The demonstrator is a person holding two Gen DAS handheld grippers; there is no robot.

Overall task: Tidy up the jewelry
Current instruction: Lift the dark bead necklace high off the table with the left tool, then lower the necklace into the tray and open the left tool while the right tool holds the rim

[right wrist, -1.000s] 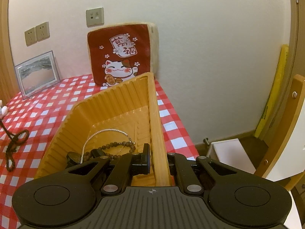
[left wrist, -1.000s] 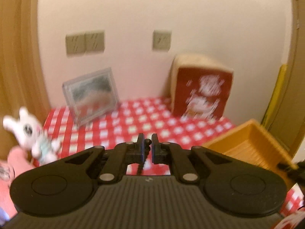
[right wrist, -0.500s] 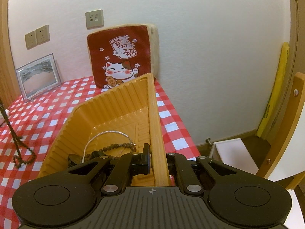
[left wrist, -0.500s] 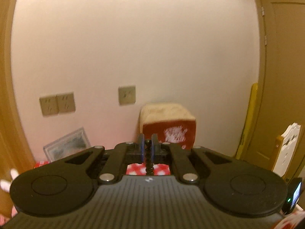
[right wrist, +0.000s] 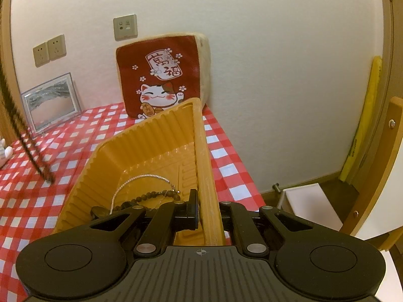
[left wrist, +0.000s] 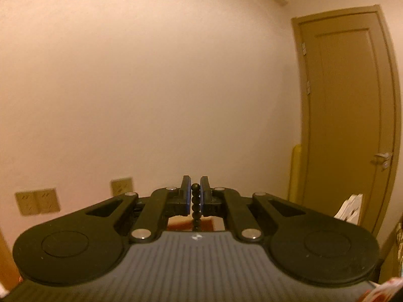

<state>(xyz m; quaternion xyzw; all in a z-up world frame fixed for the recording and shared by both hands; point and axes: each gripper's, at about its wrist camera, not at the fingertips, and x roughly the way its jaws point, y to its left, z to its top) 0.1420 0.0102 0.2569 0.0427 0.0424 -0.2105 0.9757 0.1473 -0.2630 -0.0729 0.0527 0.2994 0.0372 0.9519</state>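
The dark bead strand (left wrist: 196,202) is pinched between the left gripper (left wrist: 196,193) fingers, and in the right wrist view it hangs blurred at the far left over the red checked tablecloth (right wrist: 63,176). Further right, the yellow ribbed tray (right wrist: 141,146) holds a pearl necklace (right wrist: 141,177) and a brown bead bracelet (right wrist: 153,195). The right gripper (right wrist: 207,212) has its fingers clamped narrow on the tray's right wall. A lucky cat cushion (right wrist: 161,75) leans on the wall behind.
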